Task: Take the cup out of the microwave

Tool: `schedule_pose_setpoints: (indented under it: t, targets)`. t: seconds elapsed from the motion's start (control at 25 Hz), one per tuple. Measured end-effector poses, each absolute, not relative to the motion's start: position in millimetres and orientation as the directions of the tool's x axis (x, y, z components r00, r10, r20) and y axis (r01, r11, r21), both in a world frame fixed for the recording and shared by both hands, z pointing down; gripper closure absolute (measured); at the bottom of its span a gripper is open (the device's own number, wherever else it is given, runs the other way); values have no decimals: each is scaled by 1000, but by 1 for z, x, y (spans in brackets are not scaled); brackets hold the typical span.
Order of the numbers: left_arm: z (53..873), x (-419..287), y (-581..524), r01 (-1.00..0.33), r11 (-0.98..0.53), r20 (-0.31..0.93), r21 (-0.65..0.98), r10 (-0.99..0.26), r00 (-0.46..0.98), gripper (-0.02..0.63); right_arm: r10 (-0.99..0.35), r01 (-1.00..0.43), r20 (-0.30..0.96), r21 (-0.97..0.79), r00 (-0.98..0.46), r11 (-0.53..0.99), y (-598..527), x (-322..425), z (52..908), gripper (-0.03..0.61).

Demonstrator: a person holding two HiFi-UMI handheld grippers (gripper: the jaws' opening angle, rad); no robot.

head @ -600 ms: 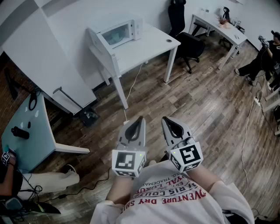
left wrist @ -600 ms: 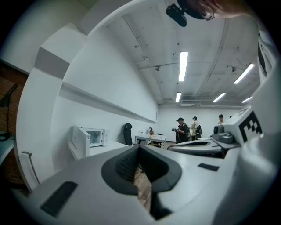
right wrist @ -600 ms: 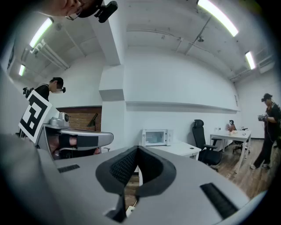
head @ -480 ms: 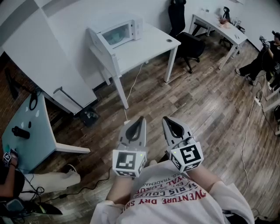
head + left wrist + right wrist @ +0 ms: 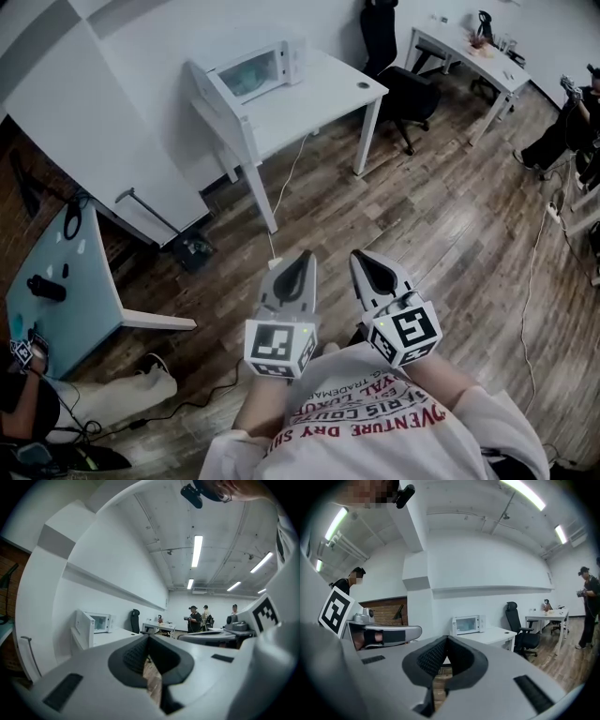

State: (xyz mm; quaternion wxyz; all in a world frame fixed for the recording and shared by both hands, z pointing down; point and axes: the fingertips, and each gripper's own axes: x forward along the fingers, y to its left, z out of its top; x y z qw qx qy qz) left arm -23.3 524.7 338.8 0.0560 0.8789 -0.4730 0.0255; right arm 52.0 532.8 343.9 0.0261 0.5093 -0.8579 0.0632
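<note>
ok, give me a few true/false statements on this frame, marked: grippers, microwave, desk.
1. The left gripper and right gripper are both shut and empty. True.
2. The microwave sits on the white desk. True.
3. The left gripper touches the microwave. False: both grippers are held close to the person, far from the desk.
4. The right gripper holds a cup. False: nothing is between its jaws.
5. A black office chair stands beside the desk. True.

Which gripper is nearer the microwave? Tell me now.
Left, slightly. The left gripper is well short of the microwave, across the floor; the right gripper is level beside it, farther to the side.
</note>
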Motion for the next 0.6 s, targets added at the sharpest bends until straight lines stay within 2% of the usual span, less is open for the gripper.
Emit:
schedule_pose_setpoints:
  t: [0.6]
  targets:
    - [367, 8, 434, -842, -527, 144, 119, -829, 540, 606, -851, -864, 153, -99, -503, 493, 444, 84, 372, 568]
